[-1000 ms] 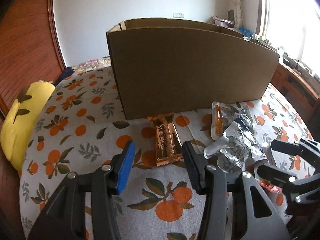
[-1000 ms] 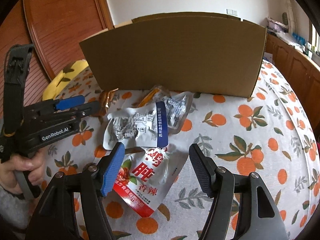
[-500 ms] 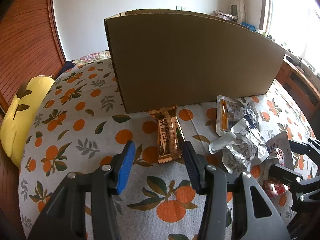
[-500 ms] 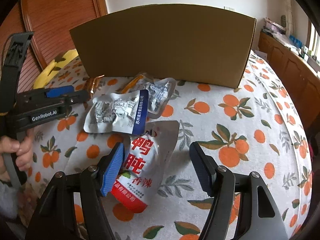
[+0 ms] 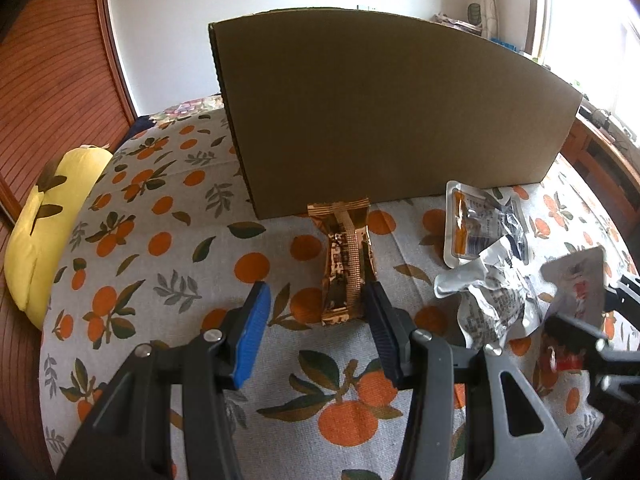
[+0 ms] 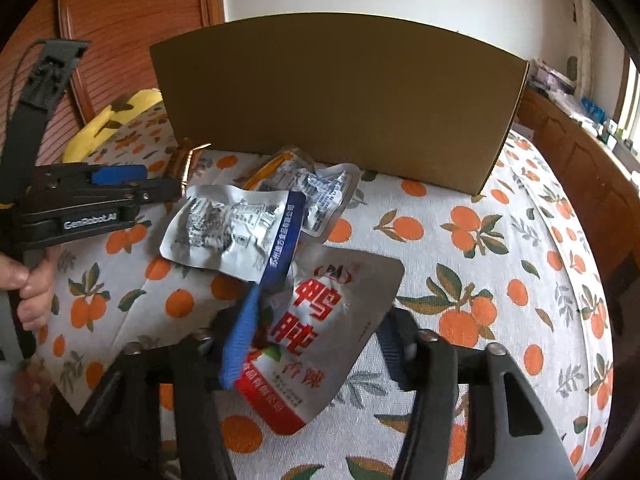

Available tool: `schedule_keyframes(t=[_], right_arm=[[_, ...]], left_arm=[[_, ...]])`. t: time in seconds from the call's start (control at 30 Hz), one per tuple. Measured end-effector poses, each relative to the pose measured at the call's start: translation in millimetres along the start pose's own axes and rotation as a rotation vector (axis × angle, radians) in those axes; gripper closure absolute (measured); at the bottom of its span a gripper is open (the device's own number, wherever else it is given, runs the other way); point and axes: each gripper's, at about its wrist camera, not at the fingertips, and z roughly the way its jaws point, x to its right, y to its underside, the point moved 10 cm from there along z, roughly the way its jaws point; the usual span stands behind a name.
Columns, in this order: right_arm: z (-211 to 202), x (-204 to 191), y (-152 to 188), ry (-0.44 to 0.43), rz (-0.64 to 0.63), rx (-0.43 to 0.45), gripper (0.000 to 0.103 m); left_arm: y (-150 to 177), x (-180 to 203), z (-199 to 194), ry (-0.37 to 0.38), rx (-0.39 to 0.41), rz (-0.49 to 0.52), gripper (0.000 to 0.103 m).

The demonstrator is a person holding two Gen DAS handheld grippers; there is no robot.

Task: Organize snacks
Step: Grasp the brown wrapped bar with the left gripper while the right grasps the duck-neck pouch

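Observation:
A tall cardboard box (image 5: pixel 384 120) stands on the orange-print cloth (image 5: pixel 168 240). A golden snack bar (image 5: pixel 346 264) lies in front of it. My left gripper (image 5: pixel 316 320) is open, with its fingertips on either side of the bar's near end. In the right wrist view, a silver and red pouch (image 6: pixel 320 332) lies between the open jaws of my right gripper (image 6: pixel 316 340). A silver pouch with a blue stripe (image 6: pixel 236 228) and a clear pack with orange (image 6: pixel 312 188) lie beyond it. The box (image 6: pixel 340 104) stands behind them.
A yellow cushion (image 5: pixel 44 216) lies at the cloth's left edge. Wooden cabinets (image 6: pixel 580 152) line the right wall under a window. The left gripper's body (image 6: pixel 88 204) and the hand holding it show at the left of the right wrist view.
Both grippers have moved forward and lower. The left fingertips now flank the golden bar. The right jaws now straddle the silver and red pouch.

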Motion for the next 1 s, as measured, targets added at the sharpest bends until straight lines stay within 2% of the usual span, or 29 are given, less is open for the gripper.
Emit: schedule_keyframes(t=[0.07, 0.1, 0.33, 0.73, 0.97, 1.0], right_arm=[[-3, 3, 0, -0.002, 0.002, 0.0, 0.073], [-5, 6, 1, -0.005, 0.003, 0.001, 0.075], [-7, 12, 5, -0.022, 0.016, 0.02, 0.076], [-10, 12, 6, -0.036, 0.008, 0.044, 0.075], [-9, 13, 6, -0.041, 0.007, 0.048, 0.075], [-9, 13, 6, -0.041, 0.007, 0.049, 0.075]], left_arm=[[-1, 2, -1, 0.009, 0.002, -0.002, 0.054], [-2, 3, -2, 0.032, 0.006, -0.015, 0.054], [-18, 4, -3, 0.061, 0.01, -0.044, 0.054], [-26, 8, 19, 0.036, -0.035, -0.061, 0.054], [-26, 9, 16, 0.033, 0.012, -0.064, 0.056], [-27, 9, 15, 0.038, 0.02, -0.067, 0.059]])
